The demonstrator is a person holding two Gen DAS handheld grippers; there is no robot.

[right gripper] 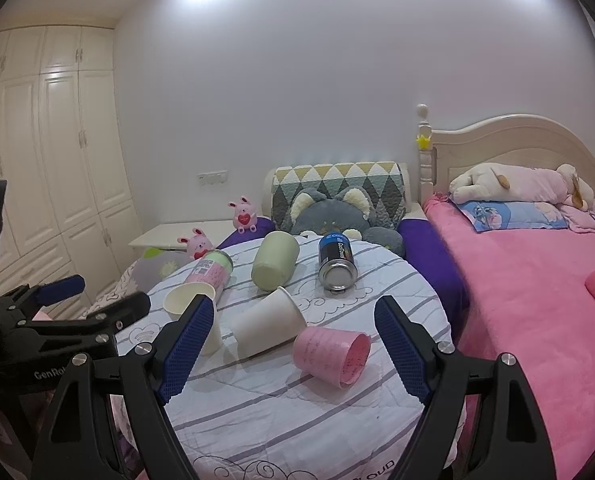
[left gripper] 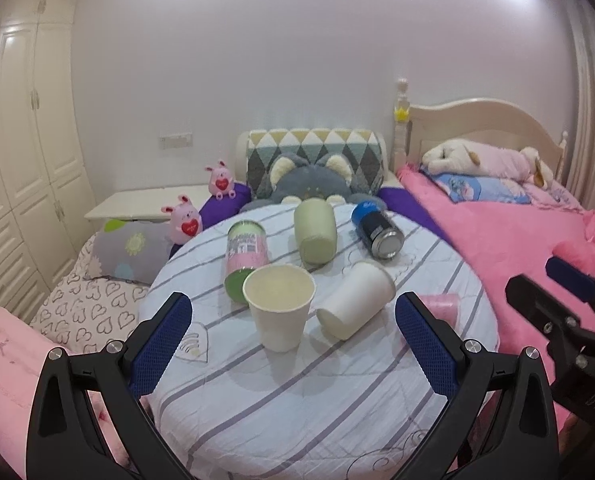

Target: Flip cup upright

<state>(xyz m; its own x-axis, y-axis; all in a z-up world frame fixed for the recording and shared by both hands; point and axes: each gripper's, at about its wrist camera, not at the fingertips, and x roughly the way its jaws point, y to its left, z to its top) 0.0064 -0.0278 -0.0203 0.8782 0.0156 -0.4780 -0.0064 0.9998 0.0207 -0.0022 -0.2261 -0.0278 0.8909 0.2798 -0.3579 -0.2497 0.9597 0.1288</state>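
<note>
Through the left wrist camera, a round table draped in a quilted white cloth with grey stripes carries a scatter of containers. One white paper cup stands upright, mouth open to the ceiling, smooth and tapered. Just beside it a second white paper cup lies on its side, base toward the camera. Behind them lie a pink-labelled tube with a green cap, a matte pale-green cup and a glossy dark metal can, all tipped over. The left gripper is held level and low before the table, its black fingers with ribbed blue pads spread wide, gripping nothing; the upright cup sits between them, slightly ahead of the tips.

From the right wrist camera, a translucent pink plastic cup lies on its side, mouth facing right and toward the camera, near the fallen paper cup. The right gripper also gapes wide and empty, the pink cup lying between its fingers, nearer the right one. The left gripper shows at the left edge, beside the table.
</note>
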